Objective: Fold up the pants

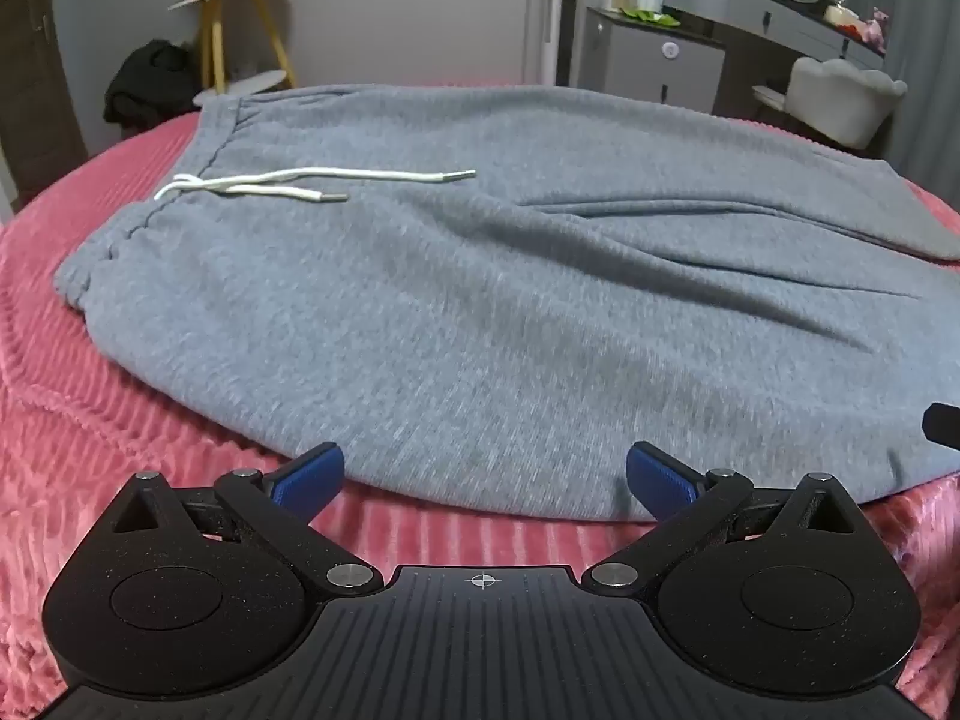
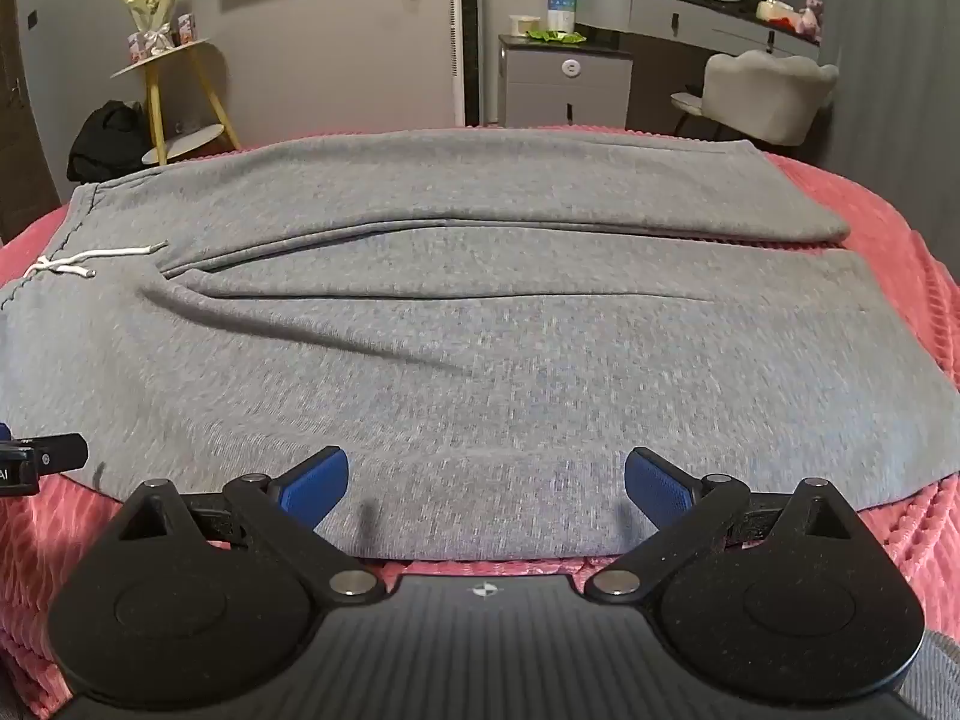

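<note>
Hardly any readable text. At the far left edge of the right wrist view, the letters "AI" in white on the side of the left gripper (image 2: 36, 459), cut off by the frame edge. Printing on the blue-and-white box (image 2: 563, 9) on the far cabinet too small to read. Boxes (image 2: 187, 29) on the yellow stand likewise illegible.
</note>
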`<state>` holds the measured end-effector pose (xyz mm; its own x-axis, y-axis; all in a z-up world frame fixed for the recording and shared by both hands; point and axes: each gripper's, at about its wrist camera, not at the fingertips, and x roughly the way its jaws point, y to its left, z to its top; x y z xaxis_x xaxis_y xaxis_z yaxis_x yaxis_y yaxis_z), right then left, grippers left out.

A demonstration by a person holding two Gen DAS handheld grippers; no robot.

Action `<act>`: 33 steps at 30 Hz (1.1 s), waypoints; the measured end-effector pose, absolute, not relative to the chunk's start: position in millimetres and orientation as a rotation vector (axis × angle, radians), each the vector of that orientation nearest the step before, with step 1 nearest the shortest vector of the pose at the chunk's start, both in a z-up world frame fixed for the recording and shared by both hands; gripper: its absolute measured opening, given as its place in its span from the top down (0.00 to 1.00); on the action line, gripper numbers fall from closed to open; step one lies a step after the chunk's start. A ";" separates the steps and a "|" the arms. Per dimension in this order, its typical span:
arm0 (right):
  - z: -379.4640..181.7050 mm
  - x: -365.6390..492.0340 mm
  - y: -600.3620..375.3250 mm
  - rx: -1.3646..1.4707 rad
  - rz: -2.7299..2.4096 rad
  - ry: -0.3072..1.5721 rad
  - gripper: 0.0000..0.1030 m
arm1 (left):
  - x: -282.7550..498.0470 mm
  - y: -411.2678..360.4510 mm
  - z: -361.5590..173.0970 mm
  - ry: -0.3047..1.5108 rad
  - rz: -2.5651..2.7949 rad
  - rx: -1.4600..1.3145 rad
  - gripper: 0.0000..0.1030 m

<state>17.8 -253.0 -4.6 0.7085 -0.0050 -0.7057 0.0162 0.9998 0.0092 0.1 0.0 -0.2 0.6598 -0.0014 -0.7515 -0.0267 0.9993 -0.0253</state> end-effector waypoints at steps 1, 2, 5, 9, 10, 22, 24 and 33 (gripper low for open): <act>-4.8 17.5 -253.0 0.021 -0.008 0.775 0.04 | -0.3 0.3 -0.1 0.842 0.014 -0.039 0.00; -5.0 17.1 -252.7 0.021 -0.009 0.776 0.04 | -0.2 0.8 -0.3 0.845 0.013 -0.039 0.00; -5.6 19.5 -251.6 0.021 -0.004 0.803 0.04 | 0.0 3.9 -0.6 0.855 0.010 -0.043 0.00; -3.9 19.9 -253.9 0.018 -0.003 0.796 0.04 | 5.8 6.9 -1.3 0.861 0.014 -0.044 0.00; -2.7 18.2 -256.4 0.023 0.000 0.794 0.04 | 5.7 6.8 -1.1 0.862 0.015 -0.042 0.00; -4.3 19.2 -255.3 0.040 -0.012 0.786 0.04 | 1.9 -0.2 -3.9 0.861 0.022 -0.025 0.00; -3.9 19.0 -255.5 0.041 -0.012 0.785 0.04 | 2.1 -0.1 -3.9 0.862 0.023 -0.027 0.00; -2.8 19.2 -256.6 0.048 -0.010 0.781 0.04 | 2.9 0.5 -3.8 0.866 0.023 -0.031 0.00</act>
